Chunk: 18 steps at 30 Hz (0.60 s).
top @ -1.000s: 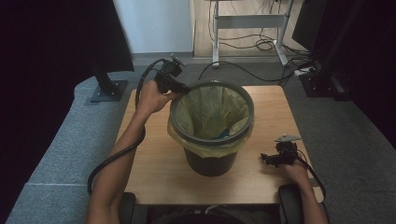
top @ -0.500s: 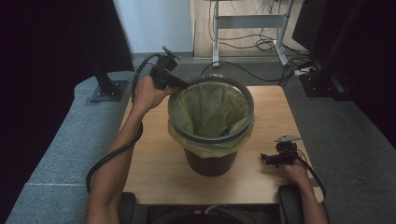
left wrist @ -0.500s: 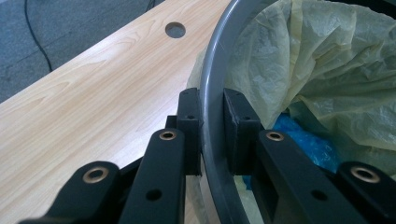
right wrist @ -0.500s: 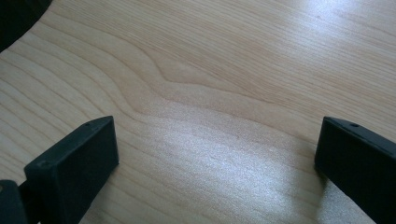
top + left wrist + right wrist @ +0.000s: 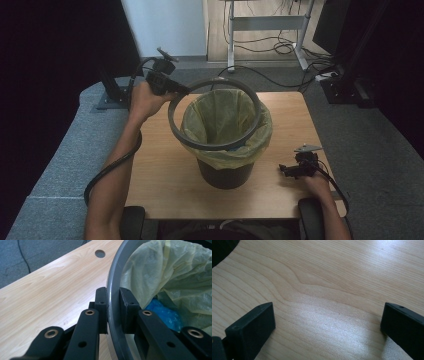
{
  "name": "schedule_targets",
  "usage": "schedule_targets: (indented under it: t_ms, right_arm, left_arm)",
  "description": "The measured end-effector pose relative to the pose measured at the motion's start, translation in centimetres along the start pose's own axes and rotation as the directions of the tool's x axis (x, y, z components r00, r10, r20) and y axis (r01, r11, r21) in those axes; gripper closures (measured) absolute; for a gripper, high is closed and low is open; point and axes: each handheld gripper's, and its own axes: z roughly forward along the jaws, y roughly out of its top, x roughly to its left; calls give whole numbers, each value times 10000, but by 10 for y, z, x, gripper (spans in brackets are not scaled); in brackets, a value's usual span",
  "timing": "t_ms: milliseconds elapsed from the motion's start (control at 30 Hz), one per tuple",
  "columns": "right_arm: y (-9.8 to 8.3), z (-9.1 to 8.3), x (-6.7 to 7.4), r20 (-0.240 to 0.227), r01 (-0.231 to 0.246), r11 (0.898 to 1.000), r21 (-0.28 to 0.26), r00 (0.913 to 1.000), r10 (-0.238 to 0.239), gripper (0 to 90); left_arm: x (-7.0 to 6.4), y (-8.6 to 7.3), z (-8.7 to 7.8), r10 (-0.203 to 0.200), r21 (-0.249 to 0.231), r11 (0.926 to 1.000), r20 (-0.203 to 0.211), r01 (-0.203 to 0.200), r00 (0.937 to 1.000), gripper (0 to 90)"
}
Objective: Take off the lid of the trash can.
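My left gripper is clenched on the grey ring, both pads pressed on its band at about ten o'clock, holding it tilted above the bin and its yellow bag. My right gripper, jaws spread wide and gripping nothing, rests on the table at four o'clock from the bin.

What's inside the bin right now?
The bin holds a yellow liner bag folded over its rim. In the left gripper view something crumpled and blue lies in the bag. Anything beneath it is hidden by the bag's folds.
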Motion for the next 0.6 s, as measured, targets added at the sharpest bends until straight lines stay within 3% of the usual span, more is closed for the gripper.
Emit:
schedule_targets:
  t_ms: [600]
  right_arm:
    - [0, 0, 0, -1, -5, 10000, -1, 10000, 5, 0]
  left_arm:
    - [41, -39, -34, -1006, -181, 9948, -517, 998, 9936, 783]
